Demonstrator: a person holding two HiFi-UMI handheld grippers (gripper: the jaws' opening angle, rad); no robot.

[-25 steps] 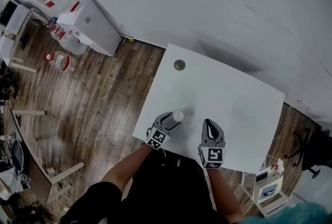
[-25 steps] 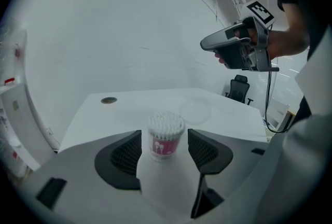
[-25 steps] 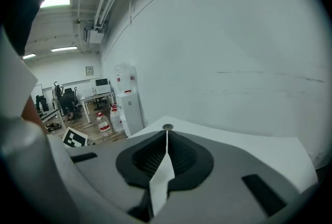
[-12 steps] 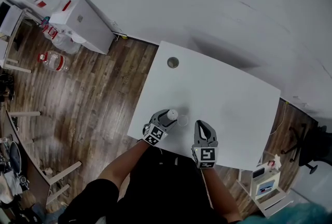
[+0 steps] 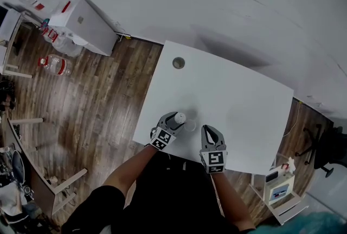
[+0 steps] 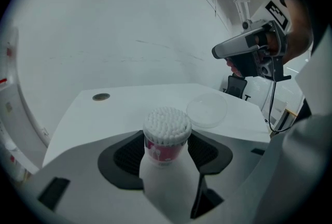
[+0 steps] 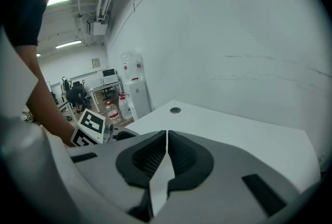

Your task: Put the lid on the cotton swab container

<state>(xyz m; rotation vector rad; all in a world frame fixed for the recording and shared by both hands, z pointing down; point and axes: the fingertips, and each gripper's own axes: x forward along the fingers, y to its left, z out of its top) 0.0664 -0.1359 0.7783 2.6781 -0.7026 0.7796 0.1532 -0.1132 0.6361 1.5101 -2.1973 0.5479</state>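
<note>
Left gripper (image 6: 167, 153) has the cotton swab container (image 6: 166, 135) clamped upright between its jaws. The pads press its pink-labelled wall from both sides, and the white swab tips are packed in the open top. I can't tell whether its base rests on the white table (image 6: 129, 98) or hangs just above it.

The clear round lid (image 6: 207, 110) lies on the table just beyond the left jaws and off to their right, apart from the container.

Over to the right gripper (image 7: 166, 151): jaws pressed fully together, nothing between them, angled down toward the tabletop.

In the head view the lid sits between the two grippers' tips, nearer the left one. Far ahead of both sets of jaws is a round cable port (image 6: 101, 97) in the tabletop.
</note>
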